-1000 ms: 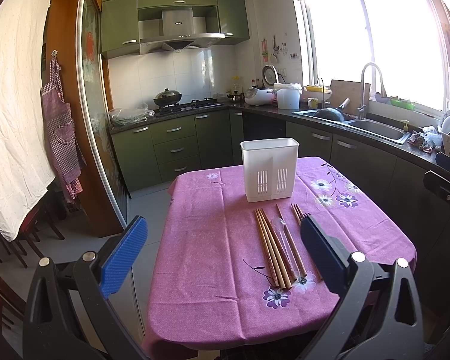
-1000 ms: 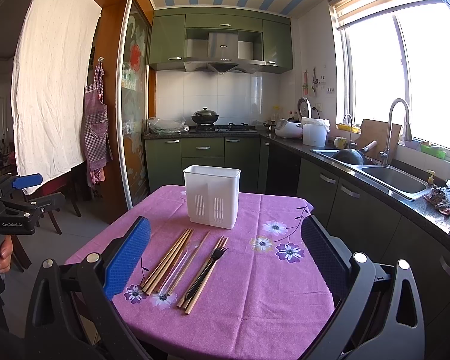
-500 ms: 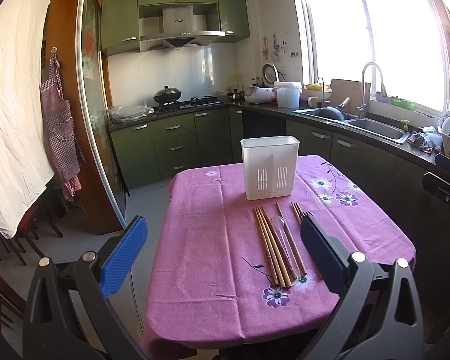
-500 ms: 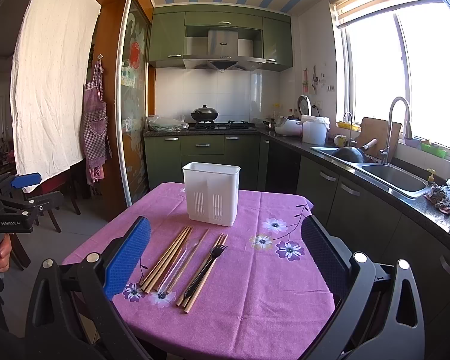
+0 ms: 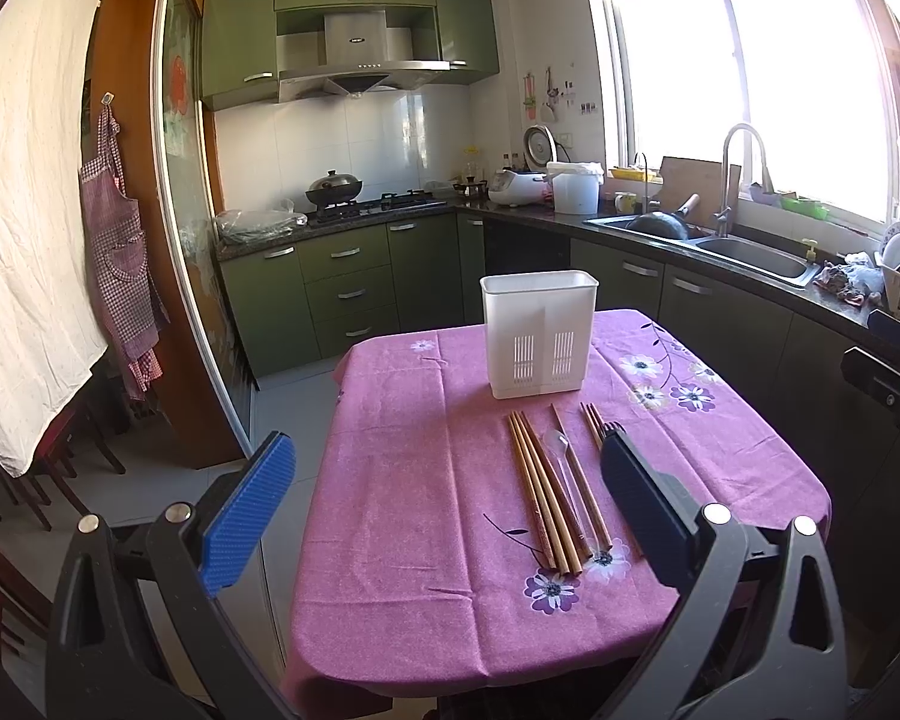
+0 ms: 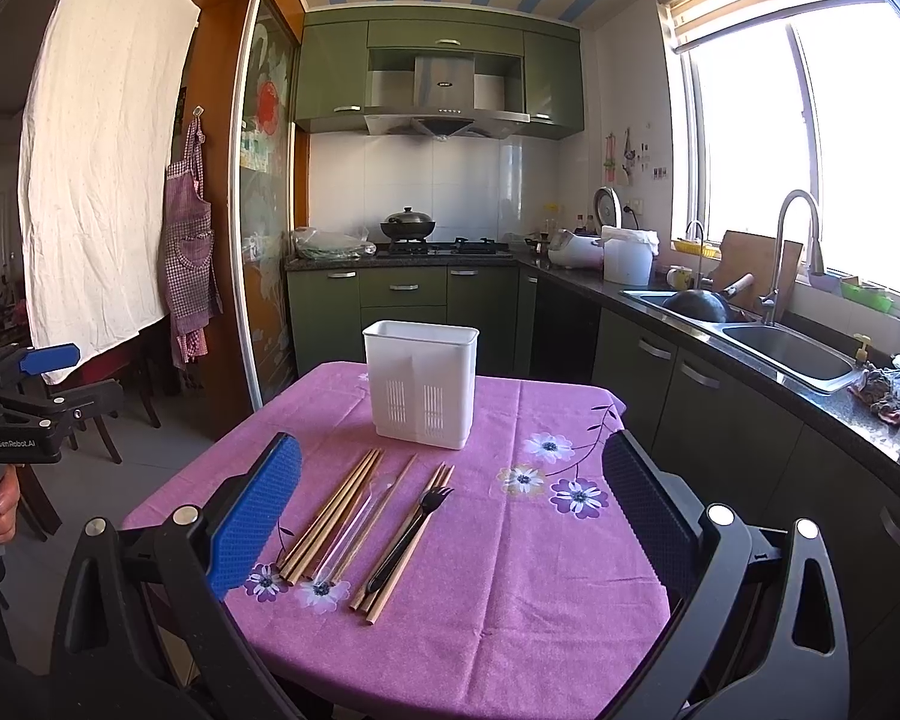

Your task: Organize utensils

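Observation:
A white slotted utensil holder stands upright mid-table on the purple flowered cloth. In front of it lie wooden chopsticks, a clear plastic spoon, a second chopstick bundle and a black fork. My left gripper is open above the table's near-left edge; its right finger hides most of the fork. Near the front edge my right gripper hangs open, holding nothing.
Green cabinets and a counter with a sink run along the right and back, and a wok sits on the stove. A glass sliding door, an apron and dark chairs are on the left. A hand holds the left gripper.

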`<state>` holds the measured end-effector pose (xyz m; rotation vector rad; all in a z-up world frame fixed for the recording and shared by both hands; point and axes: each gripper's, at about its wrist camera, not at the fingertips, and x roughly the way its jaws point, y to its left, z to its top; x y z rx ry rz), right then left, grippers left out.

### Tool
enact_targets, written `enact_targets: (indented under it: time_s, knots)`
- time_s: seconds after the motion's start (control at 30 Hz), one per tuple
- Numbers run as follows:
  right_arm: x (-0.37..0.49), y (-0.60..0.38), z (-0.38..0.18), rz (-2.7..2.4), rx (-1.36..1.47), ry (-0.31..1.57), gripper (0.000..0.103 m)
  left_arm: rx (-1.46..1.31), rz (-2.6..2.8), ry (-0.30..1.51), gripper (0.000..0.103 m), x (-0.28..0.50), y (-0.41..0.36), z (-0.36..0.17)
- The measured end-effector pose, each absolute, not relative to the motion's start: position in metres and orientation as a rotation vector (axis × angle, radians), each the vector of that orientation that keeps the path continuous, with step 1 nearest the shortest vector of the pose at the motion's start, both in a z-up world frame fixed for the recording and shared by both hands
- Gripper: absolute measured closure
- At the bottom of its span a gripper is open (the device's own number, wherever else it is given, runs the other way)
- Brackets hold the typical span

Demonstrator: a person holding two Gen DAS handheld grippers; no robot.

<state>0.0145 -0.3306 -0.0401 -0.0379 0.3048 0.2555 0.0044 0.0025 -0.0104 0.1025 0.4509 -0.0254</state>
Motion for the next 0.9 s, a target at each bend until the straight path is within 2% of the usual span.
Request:
enact_targets:
  time_s: [0.9]
  knots:
    - [0.0168, -0.3288, -0.0412, 0.256, -0.04, 0.309, 0.004, 0.108, -0.032, 0.462, 0.006, 0.0055, 0.0001, -0.012]
